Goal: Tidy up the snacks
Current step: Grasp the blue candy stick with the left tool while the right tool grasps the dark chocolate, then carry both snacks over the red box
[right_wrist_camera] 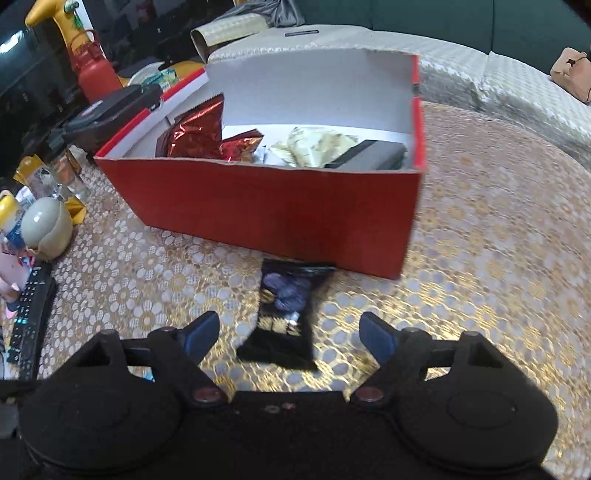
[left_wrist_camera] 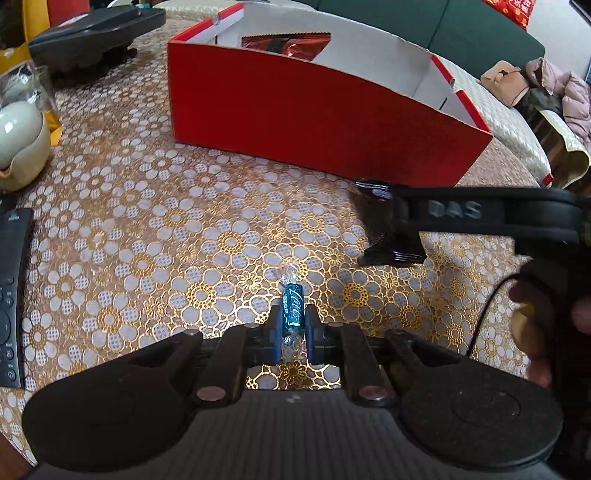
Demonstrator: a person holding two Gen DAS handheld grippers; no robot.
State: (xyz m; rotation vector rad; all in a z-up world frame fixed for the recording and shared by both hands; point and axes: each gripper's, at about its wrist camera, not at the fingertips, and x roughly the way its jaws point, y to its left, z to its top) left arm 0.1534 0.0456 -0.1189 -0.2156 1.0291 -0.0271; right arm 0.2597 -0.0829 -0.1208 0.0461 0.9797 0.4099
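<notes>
My left gripper (left_wrist_camera: 292,321) is shut on a small blue wrapped candy (left_wrist_camera: 292,308), held just above the flowered tablecloth. A red cardboard box (left_wrist_camera: 295,110) stands beyond it. In the right wrist view the box (right_wrist_camera: 266,206) holds red foil packets (right_wrist_camera: 199,133), a pale packet (right_wrist_camera: 317,144) and a dark item (right_wrist_camera: 369,157). My right gripper (right_wrist_camera: 290,334) is open, its fingers on either side of a black snack packet (right_wrist_camera: 284,317) lying in front of the box. The packet also shows in the left wrist view (left_wrist_camera: 388,229), with the right gripper over it.
At the left stand a pale teapot (left_wrist_camera: 18,144), a remote control (left_wrist_camera: 13,291) and a black device (left_wrist_camera: 92,33). A red bottle (right_wrist_camera: 94,74) and a glass (right_wrist_camera: 70,177) stand at the far left. A green sofa with bags lies beyond the table.
</notes>
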